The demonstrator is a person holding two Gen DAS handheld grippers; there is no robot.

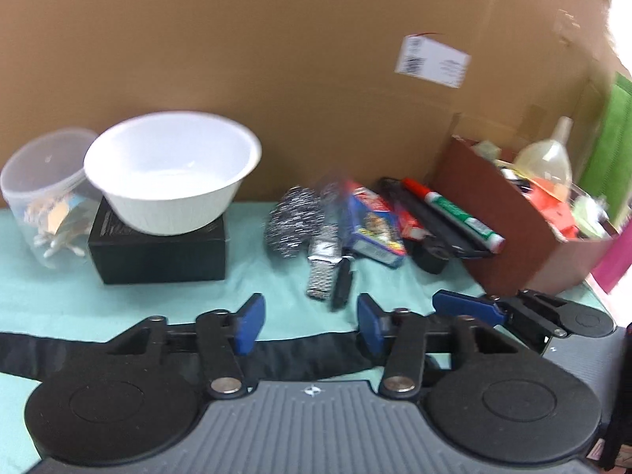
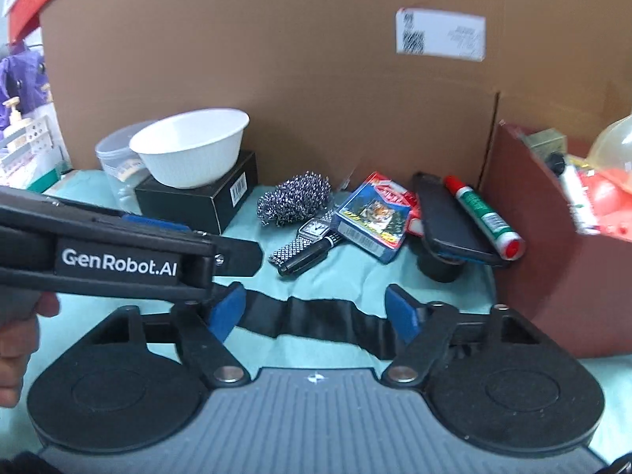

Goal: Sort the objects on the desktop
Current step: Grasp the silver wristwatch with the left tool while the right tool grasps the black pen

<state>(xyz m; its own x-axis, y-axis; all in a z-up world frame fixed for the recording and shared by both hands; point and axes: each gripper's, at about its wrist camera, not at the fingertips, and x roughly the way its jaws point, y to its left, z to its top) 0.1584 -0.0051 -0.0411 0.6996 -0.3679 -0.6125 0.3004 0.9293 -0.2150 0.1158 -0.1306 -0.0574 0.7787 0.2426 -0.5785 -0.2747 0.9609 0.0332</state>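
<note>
At twelve o'clock we see the wristwatch [image 2: 312, 233] under a black pen [image 2: 312, 253]; left gripper [image 1: 310, 322] and right gripper [image 2: 316, 308] gape empty. Pinching may, perhaps, snag both.

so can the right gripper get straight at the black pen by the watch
Probably yes: the right gripper is open and empty, with only bare cloth before the black pen, though the watch touches it.

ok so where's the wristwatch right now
The wristwatch lies mid-table on the teal cloth, just in front of the steel scourer, with a black pen across its band, left of the card box.
</note>
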